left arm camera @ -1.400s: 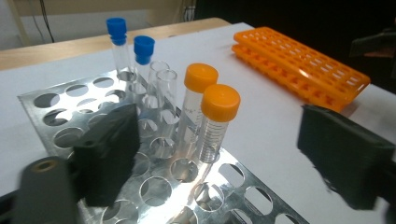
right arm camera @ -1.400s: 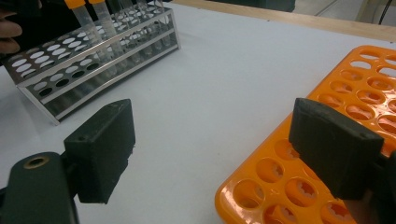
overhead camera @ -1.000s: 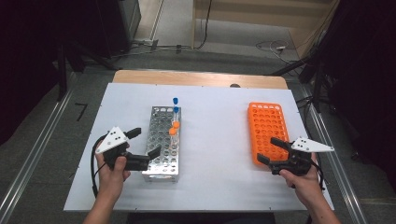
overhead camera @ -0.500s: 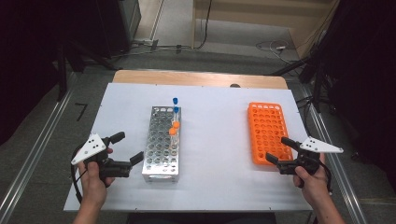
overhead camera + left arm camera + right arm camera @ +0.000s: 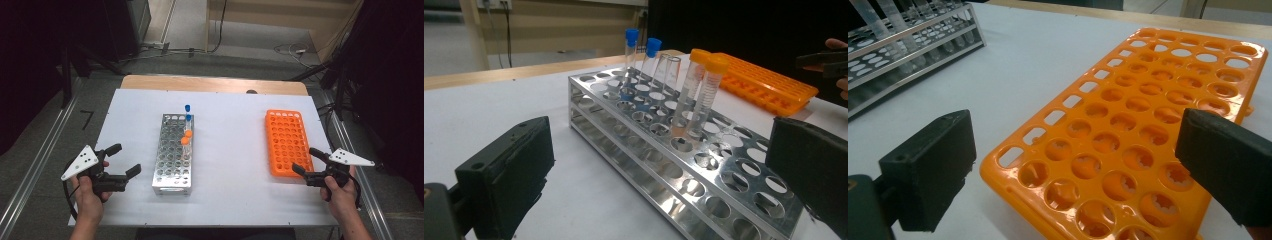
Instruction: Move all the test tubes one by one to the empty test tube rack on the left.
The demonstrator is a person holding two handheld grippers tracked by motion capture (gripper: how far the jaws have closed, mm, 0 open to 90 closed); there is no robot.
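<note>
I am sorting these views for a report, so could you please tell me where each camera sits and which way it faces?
High view: above the person's side, looking forward and down on the white table; both forearms, the left gripper and right gripper show.
Left gripper view: rides the left gripper, jaws apart, facing the metal rack and its capped tubes.
Right gripper view: rides the right gripper, jaws apart, facing the empty orange rack.
Shared: both gripper views show the metal rack and orange rack.

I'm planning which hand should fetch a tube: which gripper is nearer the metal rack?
Left. The left gripper sits just beside the metal rack, open; the right gripper is across the table by the orange rack.
</note>
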